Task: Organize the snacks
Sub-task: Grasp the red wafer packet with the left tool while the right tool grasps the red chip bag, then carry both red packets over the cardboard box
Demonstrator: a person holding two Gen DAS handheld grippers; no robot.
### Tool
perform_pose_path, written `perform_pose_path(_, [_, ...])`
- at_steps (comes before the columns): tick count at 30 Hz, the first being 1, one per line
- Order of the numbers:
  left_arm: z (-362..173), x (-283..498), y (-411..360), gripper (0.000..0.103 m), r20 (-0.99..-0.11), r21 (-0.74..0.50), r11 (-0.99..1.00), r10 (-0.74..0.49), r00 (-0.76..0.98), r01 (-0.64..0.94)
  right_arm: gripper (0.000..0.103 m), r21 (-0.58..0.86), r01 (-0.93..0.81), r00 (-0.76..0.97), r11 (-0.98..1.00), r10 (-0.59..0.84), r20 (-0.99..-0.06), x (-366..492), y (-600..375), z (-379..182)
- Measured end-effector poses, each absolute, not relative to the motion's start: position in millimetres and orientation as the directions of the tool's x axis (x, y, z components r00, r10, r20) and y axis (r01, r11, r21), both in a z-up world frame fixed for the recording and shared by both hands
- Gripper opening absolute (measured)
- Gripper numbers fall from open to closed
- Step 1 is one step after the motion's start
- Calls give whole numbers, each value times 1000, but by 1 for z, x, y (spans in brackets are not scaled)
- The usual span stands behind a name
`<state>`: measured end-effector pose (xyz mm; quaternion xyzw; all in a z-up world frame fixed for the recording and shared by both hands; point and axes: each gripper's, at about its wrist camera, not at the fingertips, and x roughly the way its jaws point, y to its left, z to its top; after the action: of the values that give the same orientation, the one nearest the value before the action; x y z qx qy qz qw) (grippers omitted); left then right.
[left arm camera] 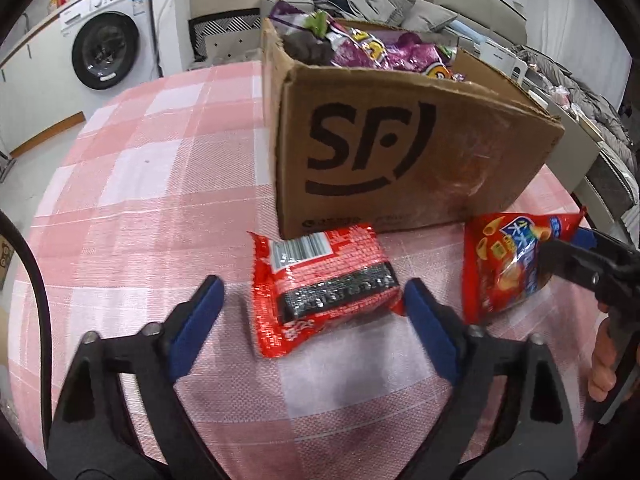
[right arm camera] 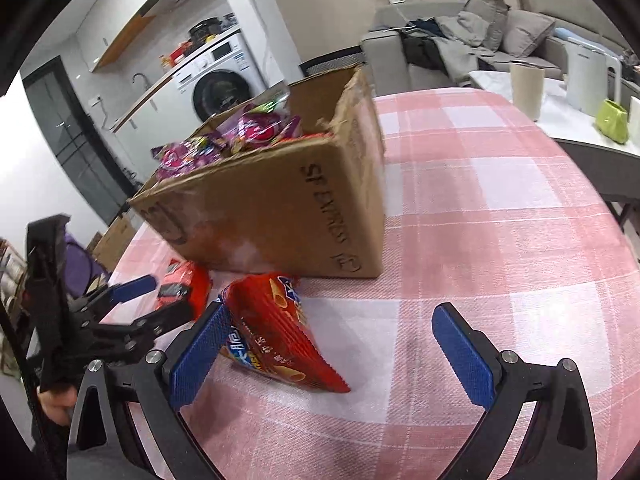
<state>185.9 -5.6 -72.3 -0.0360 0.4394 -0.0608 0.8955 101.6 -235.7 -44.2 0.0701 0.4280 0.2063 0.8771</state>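
Left gripper (left arm camera: 310, 300): fingers apart, straddling the red noodle packet (left arm camera: 324, 284), which lies flat on the pink checked tablecloth (left arm camera: 140, 184) just in front of the cardboard box (left arm camera: 400, 152). Right-hand pad sits close to the packet's edge; contact cannot be confirmed; left-hand pad clearly off it.

Right gripper (right arm camera: 332, 336): fingers wide apart. Red chip bag (right arm camera: 280, 336) lies between them, up against the left pad (right arm camera: 200, 352), well clear of the other.

Box holds purple snack bags (right arm camera: 240, 136), heaped to the rim. Washing machine (left arm camera: 104, 36) stands in the background
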Motion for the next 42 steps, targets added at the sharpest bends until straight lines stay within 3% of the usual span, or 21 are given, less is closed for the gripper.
perform_pose_path(1, [-73, 187, -7, 74, -784, -124, 988, -151, 602, 87, 102, 301, -310, 542, 902, 427, -723, 101, -234, -45])
perform_pose_path(4, [-75, 188, -12, 62, -782, -99, 990, -142, 607, 103, 102, 297, -337, 523, 893, 440, -730, 99, -227, -47])
perform_pose_path(10, [-75, 187, -8, 54, -770, -106, 987, -159, 618, 122, 102, 284, -387, 482, 877, 456, -748, 96, -212, -52])
perform_pose_path(17, [-73, 182, -5, 52, -765, -113, 985, -170, 622, 131, 100, 252, -415, 461, 874, 441, -770, 100, -196, -57])
perform_pose_path(26, [-70, 159, -3, 52, -760, -125, 983, -181, 624, 132, 71, 240, -477, 437, 845, 465, -770, 102, -186, -59])
perform_pose_path(31, [-69, 154, 3, 51, -753, -137, 983, -183, 632, 122, 48, 263, -486, 431, 833, 491, -757, 99, -188, -58])
perform_pose_path(42, [-61, 143, 7, 51, -725, -150, 980, -197, 660, 128, 44, 290, -480, 458, 828, 519, -721, 99, -208, -48])
